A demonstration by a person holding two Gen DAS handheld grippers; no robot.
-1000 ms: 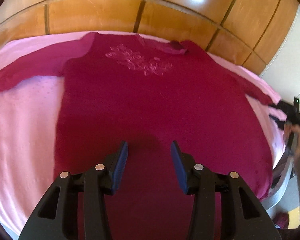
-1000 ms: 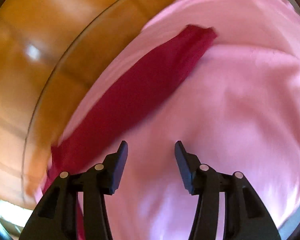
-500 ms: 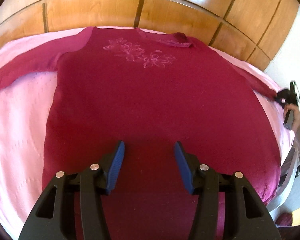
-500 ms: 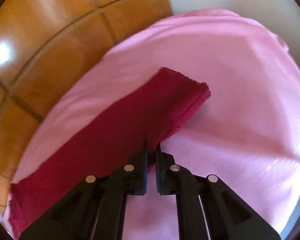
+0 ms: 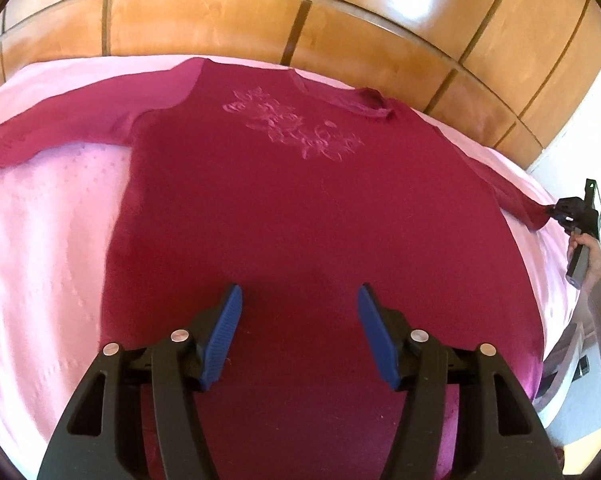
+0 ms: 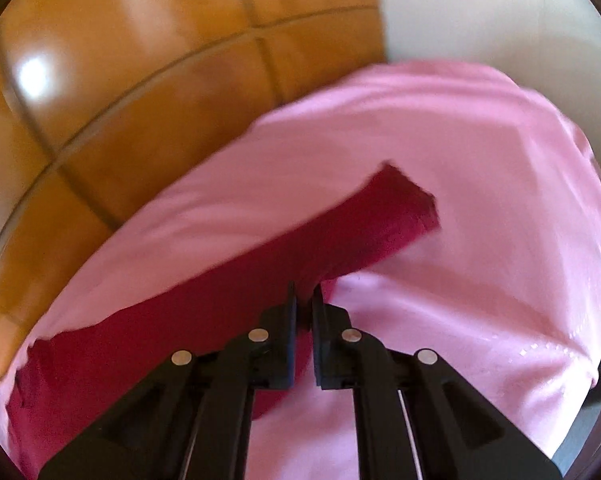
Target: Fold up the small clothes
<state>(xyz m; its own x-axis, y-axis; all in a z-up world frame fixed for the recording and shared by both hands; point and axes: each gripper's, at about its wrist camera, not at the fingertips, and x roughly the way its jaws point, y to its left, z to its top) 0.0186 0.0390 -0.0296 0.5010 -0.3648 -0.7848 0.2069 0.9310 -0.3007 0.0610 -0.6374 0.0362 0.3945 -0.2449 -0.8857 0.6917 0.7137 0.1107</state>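
Note:
A dark red long-sleeved sweater (image 5: 300,208) with a flower pattern on the chest lies flat on a pink bed sheet (image 5: 40,240). My left gripper (image 5: 300,312) hovers over its lower body with blue pads apart; its jaws are opening and nothing is between them. The right sleeve (image 6: 300,248) stretches across the sheet in the right wrist view. My right gripper (image 6: 304,294) is shut on that sleeve's lower edge near the cuff (image 6: 412,200). In the left wrist view the right gripper (image 5: 548,212) shows at the far right, pinching the sleeve end, with a hand (image 5: 588,248) on its handle.
A wooden panelled headboard (image 5: 300,16) runs behind the bed. A white wall (image 6: 480,12) stands beside it at the right. The bed's right edge drops off near the right gripper, with some dark items (image 5: 572,364) on the floor below.
My right gripper closed on the sleeve near its cuff and lifted it a little. The left gripper's jaws spread wider over the sweater body.

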